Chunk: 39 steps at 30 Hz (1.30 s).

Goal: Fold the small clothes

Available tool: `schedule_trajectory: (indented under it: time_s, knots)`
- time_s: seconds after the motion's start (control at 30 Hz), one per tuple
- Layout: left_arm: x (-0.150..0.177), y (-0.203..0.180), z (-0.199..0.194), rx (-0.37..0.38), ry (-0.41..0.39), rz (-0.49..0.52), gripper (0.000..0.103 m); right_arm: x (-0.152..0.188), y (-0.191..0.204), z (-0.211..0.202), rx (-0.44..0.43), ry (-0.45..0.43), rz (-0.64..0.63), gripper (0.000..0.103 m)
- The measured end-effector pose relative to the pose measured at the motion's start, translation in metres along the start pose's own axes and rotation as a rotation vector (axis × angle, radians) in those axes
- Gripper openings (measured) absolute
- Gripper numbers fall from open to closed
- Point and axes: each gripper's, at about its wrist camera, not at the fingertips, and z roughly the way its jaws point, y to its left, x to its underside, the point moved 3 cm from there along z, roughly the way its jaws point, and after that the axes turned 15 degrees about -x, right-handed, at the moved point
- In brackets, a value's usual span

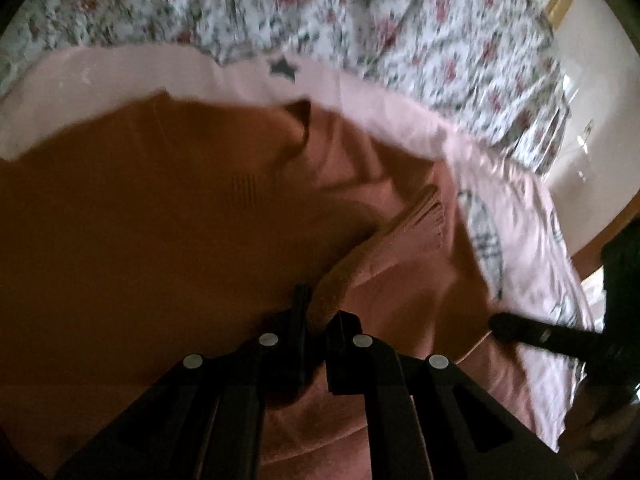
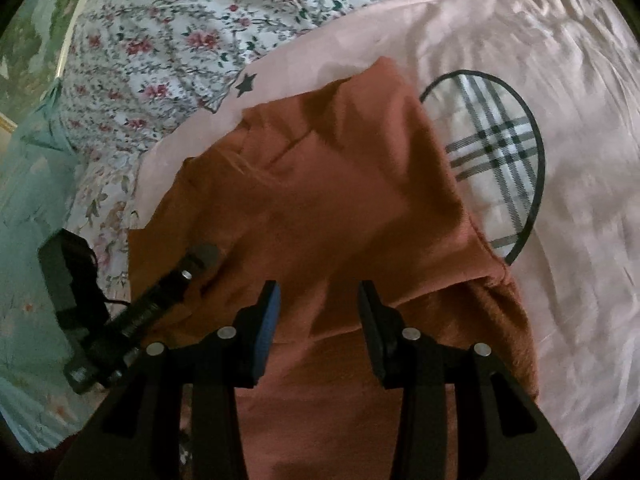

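Rust garment (image 2: 328,184): fold clenched in left gripper (image 1: 316,316), frame centre; right gripper (image 2: 318,300) released, directly above cloth.

Both cameras are fisheye units, each mounted behind its tool and aimed forward and steeply down along the two fingers, which fill the bottom of each frame. The left wrist view sits very close above the rust-orange garment (image 1: 168,216), with the left tool (image 1: 316,320) at bottom centre and the right tool (image 1: 520,330) entering from the right edge. The right wrist view looks from slightly farther back; the right tool (image 2: 318,300) is at bottom centre, the left tool (image 2: 192,264) at lower left. Both views share the garment, the pink sheet (image 2: 552,92) with its black star (image 1: 283,68), and the floral bedcover (image 2: 168,28) beyond.
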Motion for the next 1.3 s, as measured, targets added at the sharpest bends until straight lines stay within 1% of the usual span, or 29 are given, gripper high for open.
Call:
schedule_trajectory:
  time_s: [0.07,0.1,0.13,0.17,0.2,0.23,0.27,0.3,0.33,0.37,0.43,0.47,0.5,0.53,0.57,0.6,0.67,0.73,0.8,0.83,0.87,0.9,0.93,0.97,1.03,1.07,1.13,1.23,1.3]
  knots:
    - [0.007,0.002,0.009,0.016,0.047,0.008,0.017,-0.003,-0.001,0.006,-0.001,-0.001,0.007,0.042]
    - [0.009,0.003,0.009,0.027,0.054,0.006,0.018,-0.005,-0.001,0.010,-0.005,0.004,0.012,0.043]
    - [0.012,0.005,0.006,0.036,0.058,0.006,0.023,-0.006,-0.001,0.013,-0.011,0.007,0.015,0.044]
    - [0.015,0.008,0.000,0.044,0.062,0.003,0.030,-0.007,0.000,0.018,-0.024,0.008,0.021,0.049]
    - [0.018,0.011,-0.006,0.044,0.059,0.001,0.035,-0.008,0.001,0.021,-0.030,0.009,0.027,0.052]
    - [0.021,0.015,-0.014,0.039,0.054,0.000,0.042,-0.008,0.002,0.026,-0.035,0.009,0.040,0.059]
    - [0.025,0.023,-0.027,0.026,0.040,0.004,0.046,-0.009,0.002,0.030,-0.042,0.004,0.062,0.064]
    - [0.028,0.029,-0.037,0.010,0.027,0.006,0.047,-0.009,0.002,0.032,-0.042,-0.002,0.075,0.065]
    - [0.032,0.037,-0.046,-0.011,0.015,0.006,0.050,-0.010,0.001,0.034,-0.042,-0.011,0.097,0.066]
    - [0.038,0.052,-0.061,-0.059,0.002,-0.001,0.058,-0.010,-0.002,0.036,-0.051,-0.023,0.133,0.067]
    - [0.048,0.078,-0.077,-0.160,-0.019,-0.025,0.061,-0.009,-0.005,0.041,-0.088,-0.027,0.192,0.068]
    - [0.055,0.099,-0.084,-0.237,-0.017,-0.055,0.061,-0.008,-0.006,0.045,-0.115,-0.022,0.226,0.068]
    - [0.061,0.116,-0.088,-0.290,-0.010,-0.081,0.061,-0.006,-0.005,0.048,-0.133,-0.018,0.245,0.068]
    - [0.066,0.132,-0.092,-0.334,-0.004,-0.110,0.061,-0.004,-0.003,0.052,-0.148,-0.015,0.261,0.073]
    - [0.072,0.150,-0.096,-0.376,0.002,-0.146,0.061,-0.002,0.000,0.057,-0.166,-0.015,0.277,0.082]
    - [0.079,0.170,-0.097,-0.413,0.017,-0.185,0.061,-0.001,0.003,0.060,-0.174,-0.018,0.283,0.086]
    - [0.087,0.195,-0.093,-0.446,0.051,-0.245,0.061,0.000,0.010,0.070,-0.174,-0.025,0.289,0.088]
    - [0.088,0.212,-0.088,-0.444,0.064,-0.286,0.061,-0.003,0.013,0.082,-0.125,-0.013,0.288,0.088]
    - [0.082,0.217,-0.078,-0.436,0.076,-0.291,0.061,-0.009,0.015,0.091,-0.082,-0.018,0.264,0.066]
    - [0.079,0.218,-0.074,-0.445,0.076,-0.292,0.061,-0.014,0.014,0.096,-0.043,0.003,0.253,0.032]
    - [0.075,0.217,-0.070,-0.451,0.074,-0.293,0.061,-0.018,0.013,0.098,-0.041,0.016,0.261,0.008]
    - [0.071,0.217,-0.068,-0.457,0.069,-0.293,0.061,-0.022,0.014,0.094,-0.066,0.002,0.269,0.008]
    - [0.068,0.216,-0.067,-0.461,0.066,-0.293,0.061,-0.028,0.018,0.081,-0.104,-0.051,0.251,0.008]
    - [0.062,0.212,-0.062,-0.464,0.062,-0.293,0.061,-0.037,0.030,0.057,-0.146,-0.140,0.174,0.008]
    - [0.060,0.212,-0.059,-0.468,0.061,-0.297,0.061,-0.044,0.043,0.025,-0.183,-0.235,0.073,0.007]
    - [0.060,0.212,-0.059,-0.471,0.060,-0.305,0.059,-0.047,0.045,0.010,-0.180,-0.266,0.035,0.007]
    - [0.058,0.214,-0.058,-0.478,0.056,-0.330,0.052,-0.048,0.035,0.003,-0.138,-0.244,0.021,0.007]
    - [0.058,0.221,-0.061,-0.446,0.052,-0.405,0.041,-0.040,0.007,0.013,-0.088,-0.191,0.056,0.007]
    - [0.061,0.227,-0.065,-0.428,0.049,-0.442,0.039,-0.029,-0.007,0.023,-0.072,-0.158,0.070,0.008]
